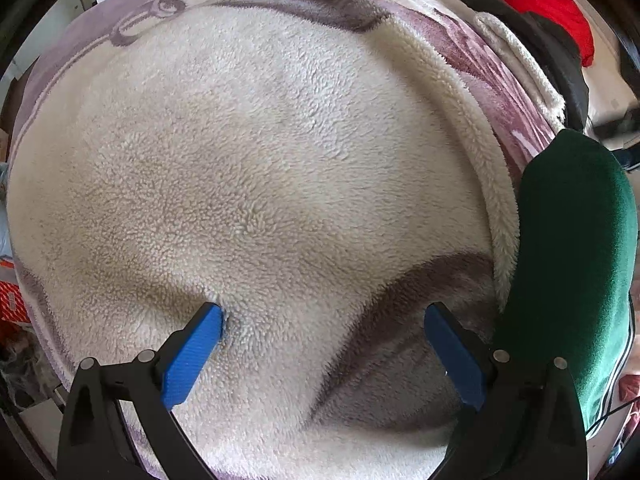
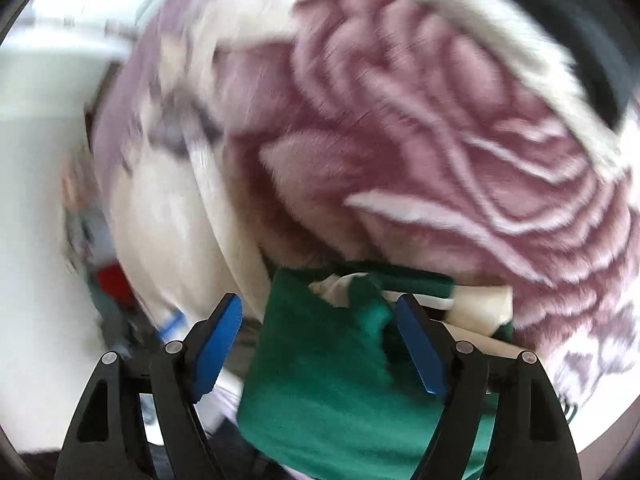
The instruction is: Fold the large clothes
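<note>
Under your left gripper (image 1: 322, 312) the cream fleece blanket (image 1: 248, 152) lies spread over a mauve patterned cover (image 1: 500, 92); the jaws stand wide, one blue pad (image 1: 194, 356) dimpling the pile, nothing clamped. Your right gripper (image 2: 320, 308) is likewise released, hanging over a green garment (image 2: 320, 380) beside the blanket. If you close here, you may pinch the cover along with the fleece, or drag the green cloth into the fold. The right view is badly smeared, and the blanket's far edges are cut off.
</note>
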A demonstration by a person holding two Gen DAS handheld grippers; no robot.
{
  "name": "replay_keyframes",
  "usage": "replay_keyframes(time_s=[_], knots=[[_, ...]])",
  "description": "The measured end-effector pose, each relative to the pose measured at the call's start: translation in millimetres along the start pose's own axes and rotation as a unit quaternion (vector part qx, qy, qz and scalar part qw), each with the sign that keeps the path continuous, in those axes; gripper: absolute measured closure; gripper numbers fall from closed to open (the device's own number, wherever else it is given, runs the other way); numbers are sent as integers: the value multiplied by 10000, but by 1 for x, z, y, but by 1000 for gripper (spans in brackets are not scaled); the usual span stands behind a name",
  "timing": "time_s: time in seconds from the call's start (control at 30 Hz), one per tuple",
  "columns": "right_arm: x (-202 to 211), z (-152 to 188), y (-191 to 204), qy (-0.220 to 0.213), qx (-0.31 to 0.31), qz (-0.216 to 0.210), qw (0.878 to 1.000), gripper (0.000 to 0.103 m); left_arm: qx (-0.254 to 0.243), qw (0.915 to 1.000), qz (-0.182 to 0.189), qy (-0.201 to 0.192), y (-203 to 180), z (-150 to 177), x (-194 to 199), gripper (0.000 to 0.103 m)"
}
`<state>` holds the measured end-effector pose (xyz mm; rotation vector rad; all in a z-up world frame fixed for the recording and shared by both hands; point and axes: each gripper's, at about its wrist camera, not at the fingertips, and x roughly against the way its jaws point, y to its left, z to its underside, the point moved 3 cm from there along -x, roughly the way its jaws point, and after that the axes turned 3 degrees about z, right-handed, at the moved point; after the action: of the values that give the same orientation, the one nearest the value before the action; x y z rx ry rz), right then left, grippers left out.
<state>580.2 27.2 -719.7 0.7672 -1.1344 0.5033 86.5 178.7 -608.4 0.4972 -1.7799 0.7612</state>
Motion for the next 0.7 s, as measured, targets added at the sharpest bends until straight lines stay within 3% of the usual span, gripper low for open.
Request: replay_keyframes(time_s=[0.03,0.07,0.1,0.13,0.17,0.23,0.3,0.33,0.37,0.43,0.47,0.5,0.57,0.6,0.7], knots=[[-15,0,10,162,343,375,9986,25,-18,10000,3,-4,0,0,0,0],[-36,3,18,322,758,966,9919,41,-40,10000,2,0,-2,-3,-2,0],[-43,3,17,356,641,931,9930,53,-68,10000,8,2,-2,-2,-1,0],[-49,1,7,418,-24,565,9975,57,-96,10000,16,-4,-1,0,0,0],[-53,1,-10,565,-961,-8,9938,64,-128,9999,21,-4,-1,1,1,0],[-52,4,-43,517,-2241,-1091,9671,71,-143,9999,77,-18,-2,0,2,0],[-61,18,-77,525,-3162,-2003,9258,73,-68,9998,200,-55,-1,0,7,0],[-66,25,-91,486,-3384,-2336,9103,73,-20,9996,279,-60,1,2,12,0],[-67,26,-95,451,-3287,-2473,9104,73,32,9992,385,-59,1,0,15,0],[-53,25,-90,287,-2755,-2515,9274,63,88,9975,698,-93,-4,-6,25,0],[-39,29,-89,77,-2655,-2606,9282,53,90,9960,887,-113,-9,-11,29,0],[-21,36,-93,-245,-2701,-2786,9213,41,86,9934,1139,-118,-18,-19,33,0],[13,53,-106,-848,-2795,-3150,9030,30,83,9880,1539,-88,-36,-35,36,0],[28,64,-114,-1110,-2809,-3192,8983,25,84,9839,1782,-32,-47,-45,35,0],[72,114,-153,-1778,-2877,-2723,9008,23,-76,9751,2212,111,-90,-80,21,0]])
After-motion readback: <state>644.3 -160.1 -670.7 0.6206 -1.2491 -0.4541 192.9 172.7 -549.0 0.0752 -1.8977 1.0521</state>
